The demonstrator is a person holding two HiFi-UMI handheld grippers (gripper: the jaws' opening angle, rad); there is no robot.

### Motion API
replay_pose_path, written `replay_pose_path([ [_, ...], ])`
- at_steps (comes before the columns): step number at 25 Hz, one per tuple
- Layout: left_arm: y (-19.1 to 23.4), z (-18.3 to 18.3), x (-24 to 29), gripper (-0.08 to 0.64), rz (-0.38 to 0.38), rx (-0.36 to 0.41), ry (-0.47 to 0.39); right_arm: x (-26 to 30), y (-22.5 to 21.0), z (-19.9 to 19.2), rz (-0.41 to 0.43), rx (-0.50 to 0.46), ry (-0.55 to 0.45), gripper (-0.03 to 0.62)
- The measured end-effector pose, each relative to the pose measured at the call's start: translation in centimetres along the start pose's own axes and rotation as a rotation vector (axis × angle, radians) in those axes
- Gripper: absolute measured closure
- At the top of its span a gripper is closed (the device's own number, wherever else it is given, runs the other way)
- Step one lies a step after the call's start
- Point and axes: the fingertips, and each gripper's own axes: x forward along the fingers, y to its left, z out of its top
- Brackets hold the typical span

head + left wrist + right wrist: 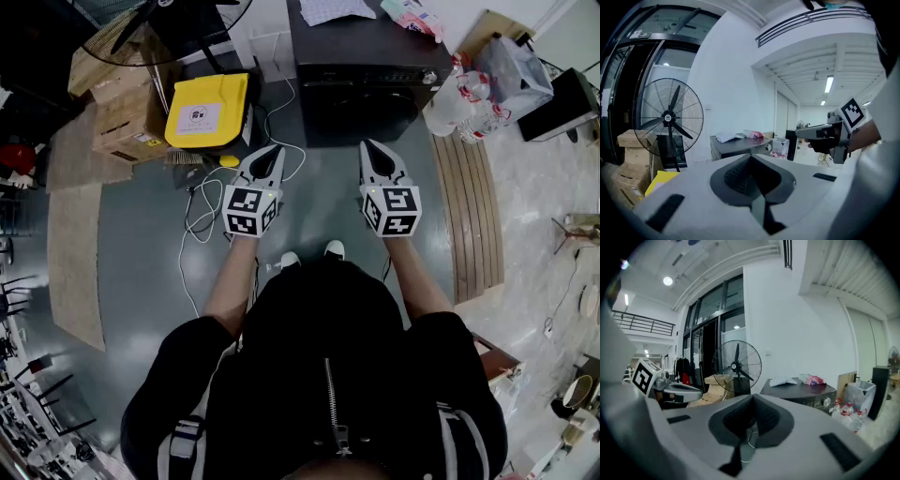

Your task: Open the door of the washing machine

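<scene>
The dark front-loading washing machine (370, 75) stands at the far side of the grey floor, its round door (361, 111) closed and facing me. Both grippers hover level and side by side, well short of it. My left gripper (273, 150) is shut with nothing in it, and so is my right gripper (367, 146). In the left gripper view the machine (740, 146) shows beyond the closed jaws, with the right gripper (820, 133) off to the right. The right gripper view has the machine (806, 392) ahead to the right.
A yellow case (208, 111) and cardboard boxes (127, 117) lie left of the machine, beside a standing fan (737, 366). A white cable (202, 211) trails over the floor. Bagged water bottles (464, 98) and a wooden slatted board (469, 216) are on the right. Cloth and packets lie on the machine.
</scene>
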Motion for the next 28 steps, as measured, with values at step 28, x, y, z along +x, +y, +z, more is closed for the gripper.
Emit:
replay_pose_path([
  [28,2.9,-0.8,11.2,0.557,0.051,-0.037,0.064,11.1,-7.5,-2.6,0.046,0.141,0.074,0.583],
])
